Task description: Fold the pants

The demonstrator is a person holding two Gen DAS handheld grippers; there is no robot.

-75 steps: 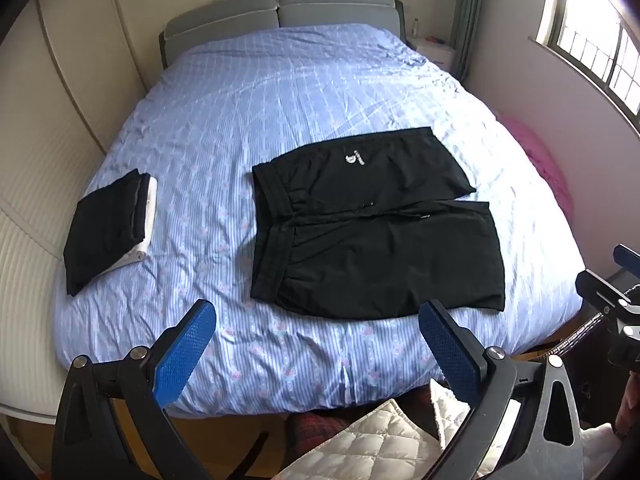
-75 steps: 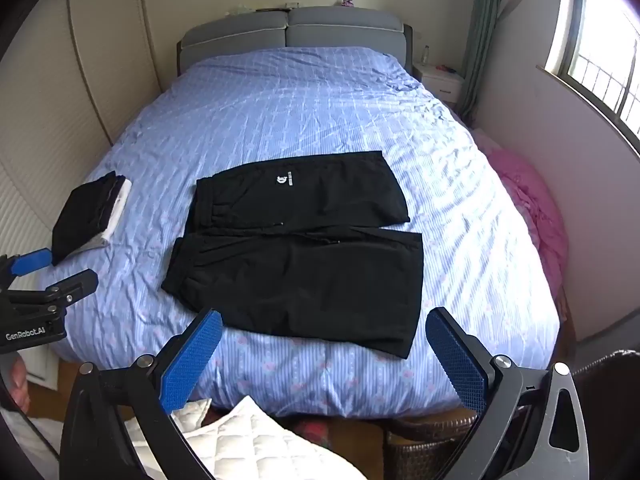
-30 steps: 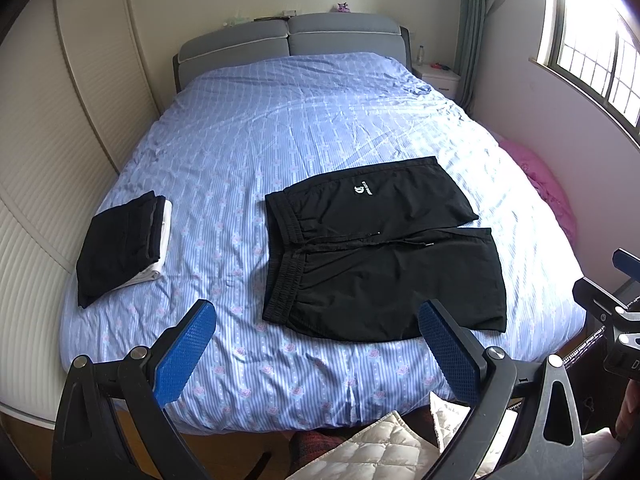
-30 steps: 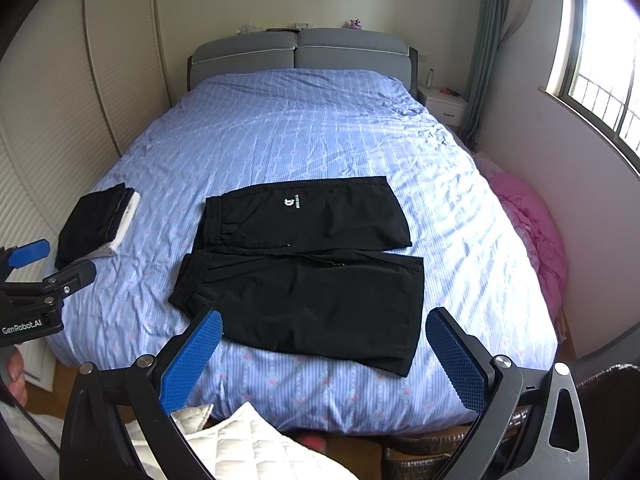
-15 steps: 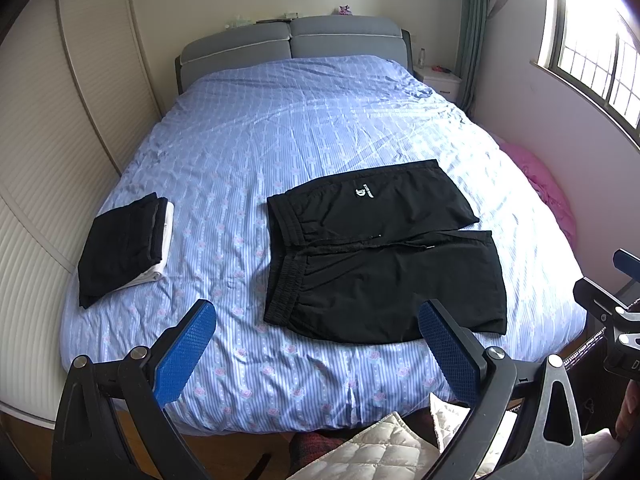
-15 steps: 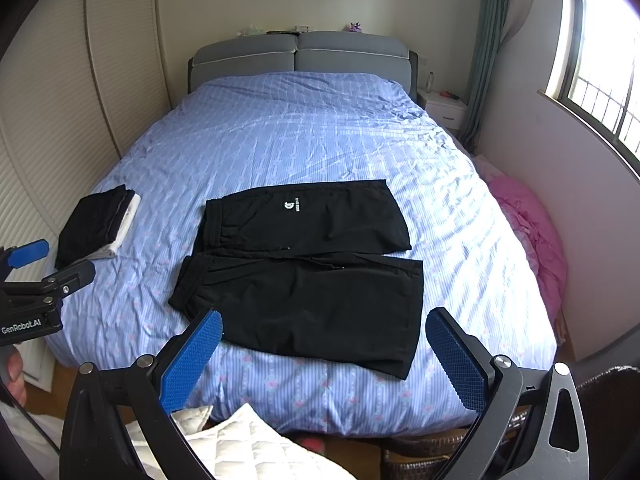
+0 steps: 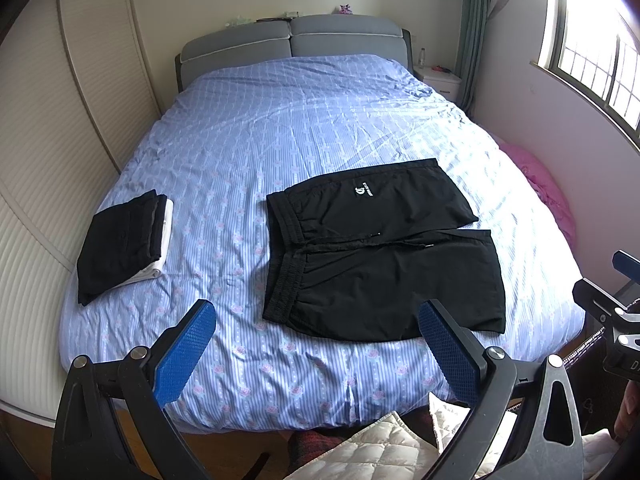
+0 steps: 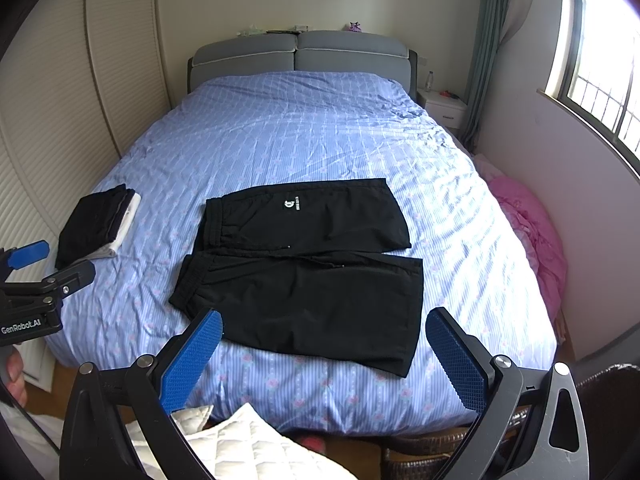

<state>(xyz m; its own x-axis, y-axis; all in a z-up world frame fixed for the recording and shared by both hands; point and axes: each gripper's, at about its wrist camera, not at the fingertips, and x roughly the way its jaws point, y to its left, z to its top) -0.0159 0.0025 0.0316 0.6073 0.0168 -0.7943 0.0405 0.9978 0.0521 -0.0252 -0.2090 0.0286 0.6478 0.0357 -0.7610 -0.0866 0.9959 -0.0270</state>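
Black shorts point(image 7: 380, 256) point(image 8: 308, 276) lie spread flat near the foot of the bed, waistband to the left, both legs pointing right, a white logo on the far leg. My left gripper point(image 7: 318, 354) hovers off the bed's foot edge, open with nothing between its blue pads. My right gripper point(image 8: 324, 360) hangs open likewise, just short of the shorts' near leg. Each gripper also shows at the edge of the other's view: right gripper point(image 7: 616, 312), left gripper point(image 8: 36, 276).
A folded stack of black and white clothes point(image 7: 124, 246) point(image 8: 96, 228) sits at the bed's left edge. The blue striped bedcover point(image 7: 312, 136) stretches to a grey headboard point(image 8: 298, 54). A pink bundle point(image 8: 528, 232) lies by the right wall; a white quilted garment point(image 8: 240, 444) is below.
Both grippers have drawn back and risen slightly, so the bed and shorts appear farther and lower in view. The shorts have not moved. Both grippers stay open.
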